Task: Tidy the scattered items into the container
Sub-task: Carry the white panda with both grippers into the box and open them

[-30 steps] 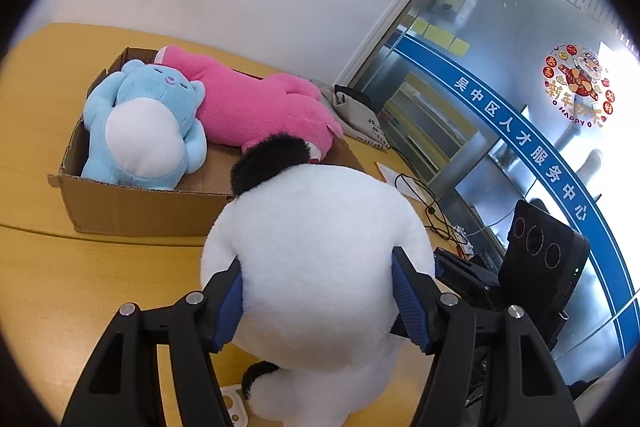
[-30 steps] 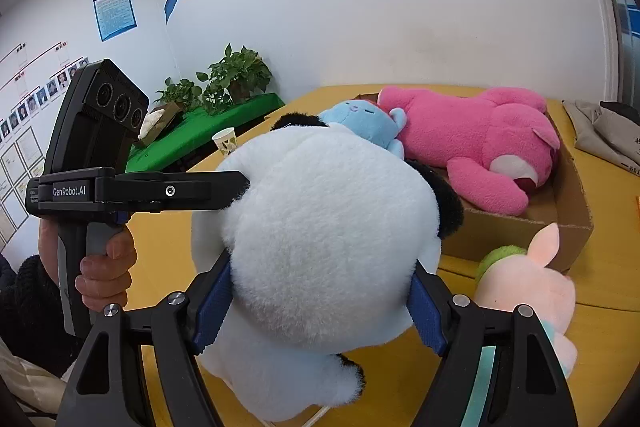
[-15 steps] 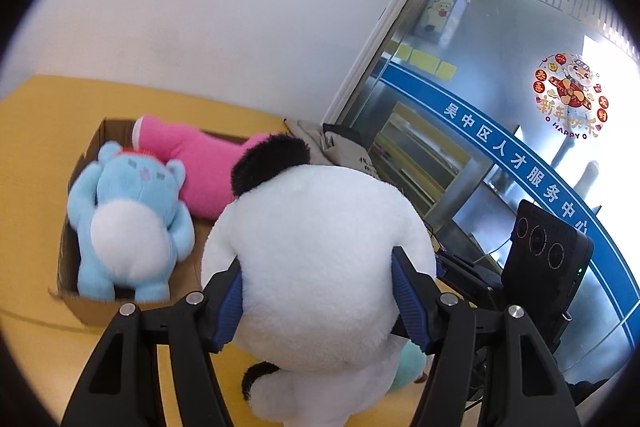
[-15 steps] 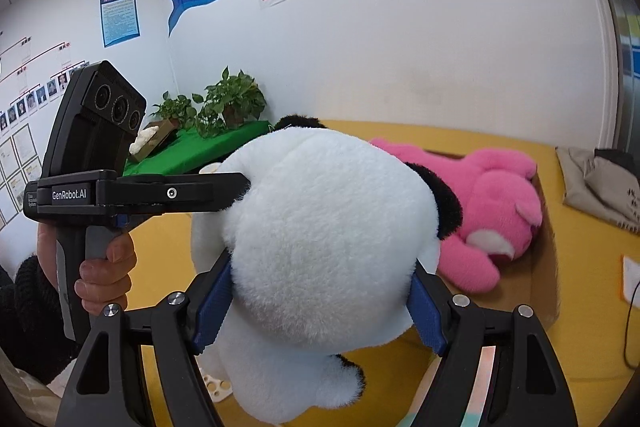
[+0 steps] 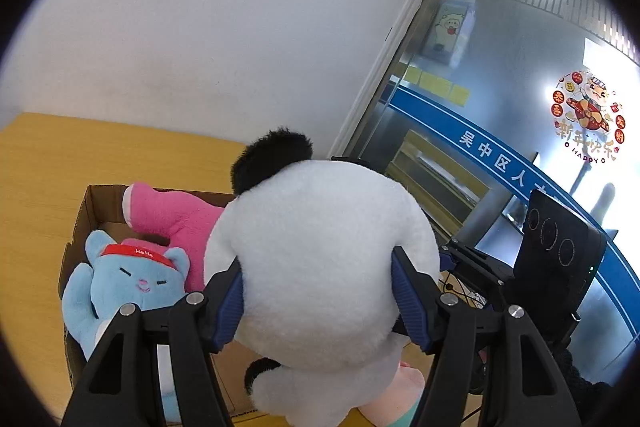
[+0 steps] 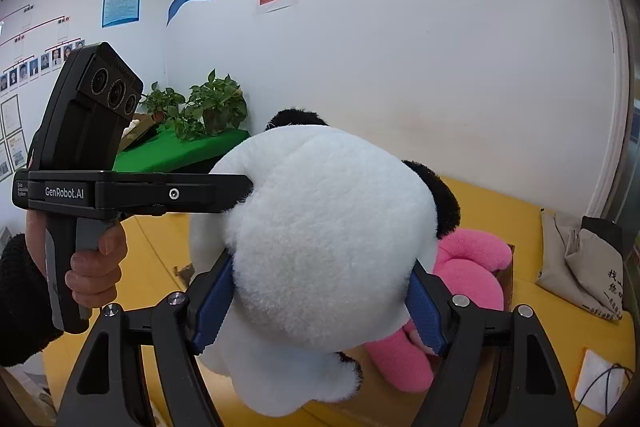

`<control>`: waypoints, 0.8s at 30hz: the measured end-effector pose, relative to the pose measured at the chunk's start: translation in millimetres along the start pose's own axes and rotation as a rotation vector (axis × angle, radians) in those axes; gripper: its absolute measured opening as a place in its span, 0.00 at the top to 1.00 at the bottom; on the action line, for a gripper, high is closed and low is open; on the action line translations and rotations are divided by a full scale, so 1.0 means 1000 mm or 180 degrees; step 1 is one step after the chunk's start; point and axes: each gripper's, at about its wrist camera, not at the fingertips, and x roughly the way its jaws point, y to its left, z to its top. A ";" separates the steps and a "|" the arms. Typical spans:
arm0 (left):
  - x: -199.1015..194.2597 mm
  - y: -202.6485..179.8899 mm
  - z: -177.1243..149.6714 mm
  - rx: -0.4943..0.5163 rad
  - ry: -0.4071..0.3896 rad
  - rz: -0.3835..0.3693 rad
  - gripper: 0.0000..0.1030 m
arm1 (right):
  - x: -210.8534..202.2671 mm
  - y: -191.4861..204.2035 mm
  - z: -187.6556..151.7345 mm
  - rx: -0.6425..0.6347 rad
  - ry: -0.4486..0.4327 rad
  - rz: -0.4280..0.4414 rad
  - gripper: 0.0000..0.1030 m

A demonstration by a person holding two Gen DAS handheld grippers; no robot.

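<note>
Both my claws, left (image 5: pixel 320 297) and right (image 6: pixel 320 301), clamp the panda (image 5: pixel 320 259); the box (image 5: pixel 86 215) lies below, ahead-left of my left claw.

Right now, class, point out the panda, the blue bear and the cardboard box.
panda (image 5: pixel 324 267), left wrist view, white back of its head.
blue bear (image 5: pixel 132 283), left wrist view, its face.
cardboard box (image 5: pixel 86 211), left wrist view, inner left wall.
</note>
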 end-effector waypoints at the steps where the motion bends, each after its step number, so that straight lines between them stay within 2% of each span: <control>1: 0.007 0.005 0.001 -0.0006 0.0028 0.0011 0.37 | 0.005 -0.004 0.000 0.0008 0.0018 0.0010 0.21; 6: 0.037 0.029 -0.005 -0.0113 0.0159 0.0034 0.37 | 0.036 -0.021 -0.005 -0.0024 0.0188 -0.0076 0.21; 12: 0.068 0.062 -0.024 -0.0334 0.0356 0.0080 0.37 | 0.072 -0.038 -0.029 0.0103 0.0349 -0.0018 0.21; 19: 0.084 0.077 -0.043 -0.0387 0.0497 0.0244 0.37 | 0.107 -0.048 -0.057 0.0192 0.0576 0.0080 0.21; 24: 0.088 0.081 -0.051 -0.0380 0.0540 0.0270 0.37 | 0.120 -0.051 -0.065 0.0179 0.0701 0.0093 0.21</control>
